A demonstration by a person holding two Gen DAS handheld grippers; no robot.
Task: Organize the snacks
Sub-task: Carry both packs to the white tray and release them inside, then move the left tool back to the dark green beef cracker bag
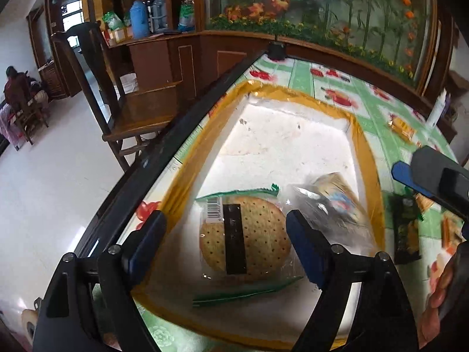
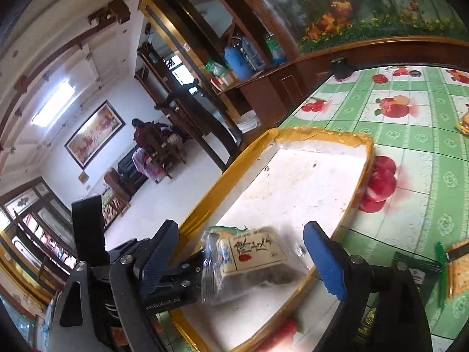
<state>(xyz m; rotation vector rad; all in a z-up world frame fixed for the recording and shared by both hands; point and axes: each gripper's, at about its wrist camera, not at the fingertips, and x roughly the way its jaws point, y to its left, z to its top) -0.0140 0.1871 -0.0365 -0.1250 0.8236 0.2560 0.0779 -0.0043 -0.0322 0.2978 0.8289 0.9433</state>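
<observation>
A white foam tray point(image 1: 293, 135) with a yellow taped rim lies on the table. In it rests a round cracker packet point(image 1: 258, 234) in clear wrap with green ends. My left gripper point(image 1: 225, 218) hovers open over it, one pad on each side and neither pressing. Beside it lies a clear packet of dark snack with a beige label point(image 2: 252, 261), blurred in the left wrist view. My right gripper point(image 2: 241, 227) is open around that packet, its blue fingers point(image 2: 322, 258) apart from the wrap. The left gripper's black body point(image 2: 173, 287) sits just left of it.
Loose snacks lie on the green fruit-print cloth point(image 2: 410, 176) right of the tray: a dark green packet point(image 1: 406, 228), a yellow packet point(image 1: 401, 127), a cracker packet point(image 2: 458, 267). The table's dark edge point(image 1: 176, 146) runs along the left, with a wooden chair point(image 1: 123, 111) beyond. A person sits far off.
</observation>
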